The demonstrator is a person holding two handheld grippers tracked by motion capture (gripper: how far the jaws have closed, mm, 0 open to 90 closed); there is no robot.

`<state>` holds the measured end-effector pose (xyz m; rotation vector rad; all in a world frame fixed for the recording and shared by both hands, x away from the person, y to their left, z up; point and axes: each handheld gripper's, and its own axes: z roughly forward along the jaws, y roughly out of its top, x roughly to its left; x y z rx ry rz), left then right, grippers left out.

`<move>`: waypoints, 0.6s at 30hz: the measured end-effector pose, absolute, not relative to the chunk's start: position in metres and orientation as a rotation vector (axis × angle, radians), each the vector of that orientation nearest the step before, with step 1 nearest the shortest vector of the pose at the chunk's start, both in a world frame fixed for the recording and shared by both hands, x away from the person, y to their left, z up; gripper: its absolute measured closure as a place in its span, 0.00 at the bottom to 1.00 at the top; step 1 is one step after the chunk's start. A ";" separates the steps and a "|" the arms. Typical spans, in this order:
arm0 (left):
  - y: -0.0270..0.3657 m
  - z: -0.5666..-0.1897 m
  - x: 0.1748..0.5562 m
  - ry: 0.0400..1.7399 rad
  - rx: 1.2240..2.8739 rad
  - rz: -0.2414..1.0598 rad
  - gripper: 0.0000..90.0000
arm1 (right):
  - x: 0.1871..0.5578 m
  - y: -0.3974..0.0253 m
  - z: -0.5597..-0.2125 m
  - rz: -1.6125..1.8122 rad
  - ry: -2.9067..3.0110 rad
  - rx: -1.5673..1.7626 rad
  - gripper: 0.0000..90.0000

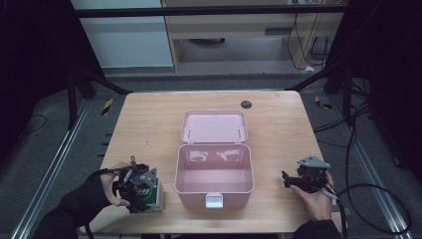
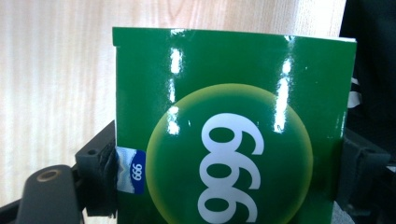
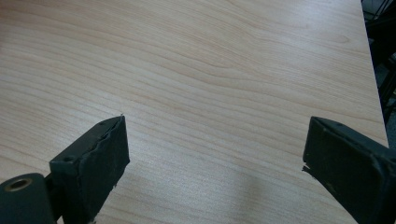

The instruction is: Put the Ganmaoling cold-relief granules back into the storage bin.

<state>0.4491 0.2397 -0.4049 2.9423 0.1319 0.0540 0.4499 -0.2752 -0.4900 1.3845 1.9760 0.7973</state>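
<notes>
The left hand-held gripper (image 1: 142, 191) is clenched on a glossy green box (image 2: 233, 126), its 2 black pads pressing the box's opposite sides in the left gripper view. The box face carries a yellow-green disc with white numerals that read 999, seen upside down from that camera, and a small blue and white tag at the edge repeats 999. In the high view the box (image 1: 155, 195) sits at the near left of the desk (image 1: 149, 119), close to the near edge and just left of the pink case (image 1: 213, 175). That case stands open in the middle of the desk, its lid (image 1: 214, 126) laid back toward the far side, its inside bare, a white latch on its near wall. The right hand-held gripper (image 1: 287, 179) rests released at the near right, jaws wide apart over plain wood in the right gripper view, the desk's right edge close by. Open desk lies to the left, to the right and beyond the lid.
</notes>
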 end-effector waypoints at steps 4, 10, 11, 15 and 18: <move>0.243 -0.394 0.450 0.151 2.932 0.066 0.17 | 0.450 -0.276 -0.490 0.798 1.977 1.387 0.08; 0.247 -0.378 0.451 0.179 2.931 0.082 0.17 | 0.450 -0.275 -0.490 0.795 1.980 1.387 0.08; 0.248 -0.375 0.451 0.181 2.928 0.089 0.17 | 0.450 -0.275 -0.490 0.795 1.978 1.388 0.08; 0.248 -0.361 0.450 0.199 2.909 0.114 0.17 | 0.450 -0.275 -0.490 0.795 1.980 1.388 0.08; 0.248 -0.351 0.450 0.199 2.893 0.123 0.17 | 0.450 -0.275 -0.490 0.796 1.979 1.388 0.08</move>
